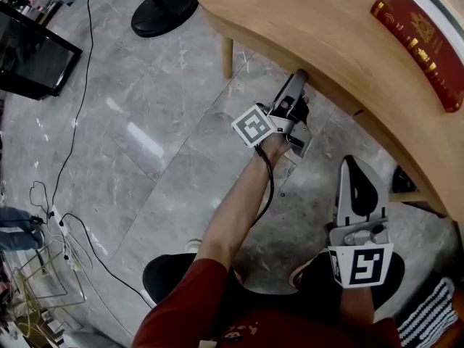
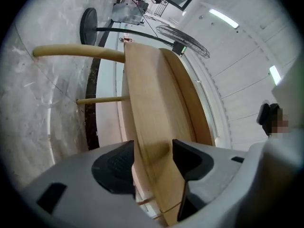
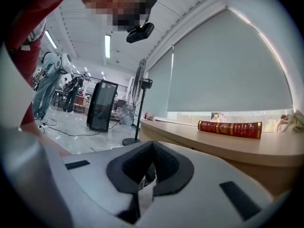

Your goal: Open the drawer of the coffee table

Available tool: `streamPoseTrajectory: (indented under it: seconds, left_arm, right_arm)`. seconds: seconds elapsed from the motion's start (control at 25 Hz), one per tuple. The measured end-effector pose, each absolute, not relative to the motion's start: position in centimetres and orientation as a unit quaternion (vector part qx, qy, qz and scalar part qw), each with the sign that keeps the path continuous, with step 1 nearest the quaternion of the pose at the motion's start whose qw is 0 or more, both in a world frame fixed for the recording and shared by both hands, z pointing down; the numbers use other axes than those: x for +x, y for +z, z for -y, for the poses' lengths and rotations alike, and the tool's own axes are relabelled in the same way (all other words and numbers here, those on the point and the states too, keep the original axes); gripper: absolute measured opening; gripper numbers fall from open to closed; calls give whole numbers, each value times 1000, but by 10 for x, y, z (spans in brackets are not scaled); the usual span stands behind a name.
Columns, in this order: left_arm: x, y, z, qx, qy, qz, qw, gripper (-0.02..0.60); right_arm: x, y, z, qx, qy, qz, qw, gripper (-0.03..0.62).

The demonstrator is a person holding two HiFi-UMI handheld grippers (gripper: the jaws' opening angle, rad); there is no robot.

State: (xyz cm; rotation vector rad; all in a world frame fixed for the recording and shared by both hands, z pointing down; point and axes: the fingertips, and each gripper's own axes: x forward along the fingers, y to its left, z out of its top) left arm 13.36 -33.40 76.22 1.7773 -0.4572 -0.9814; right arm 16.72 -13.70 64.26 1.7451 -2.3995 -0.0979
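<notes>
- Landmark: coffee table, light wood with a curved rim, standing on a grey marble floor.
- Left claw: reaches in under the table's rim, near one of the table's round legs. Jaws are spread wide and straddle the edge of a wooden panel on the table's side. The panel stands between the two dark pads with no squeeze visible. The marker cube faces away from the table.
- Drawer: I cannot tell its front from the table's curved side panel in any view. A thin seam crosses the wood close to the left claw's pads, and the side reads flush in the head view.
- Right claw: held clear of the table, below its rim and pointing toward it. Pads are pressed together with nothing between them.
- On the tabletop: a red book with gilt print, well apart from both claws.
- Beyond the table's far end: a round black stand base on the floor.
</notes>
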Motion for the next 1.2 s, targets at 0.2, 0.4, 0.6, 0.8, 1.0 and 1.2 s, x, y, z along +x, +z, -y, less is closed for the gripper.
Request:
streamPoseTrajectory:
  seconds: [0.2, 0.4, 0.6, 0.8, 1.0, 1.2]
  left_arm:
    - [133, 753, 340, 713, -452, 158, 513, 253]
    - [132, 752, 340, 709, -464, 138, 512, 250]
    - [131, 753, 340, 705, -465, 130, 519, 238]
    - [128, 753, 339, 695, -473, 127, 526, 235]
    - [120, 754, 327, 696, -474, 125, 525, 232]
    - [101, 754, 309, 690, -480, 132, 525, 233]
  right_arm:
    - [168, 645, 135, 594, -24, 799, 89, -3]
    - [168, 647, 135, 595, -31, 797, 100, -3]
    - [169, 648, 134, 599, -30, 793, 102, -3]
    - [179, 645, 138, 603, -36, 791, 98, -3]
    - [185, 637, 137, 608, -32, 789, 87, -3]
    - [191, 639, 137, 619, -24, 780, 89, -3]
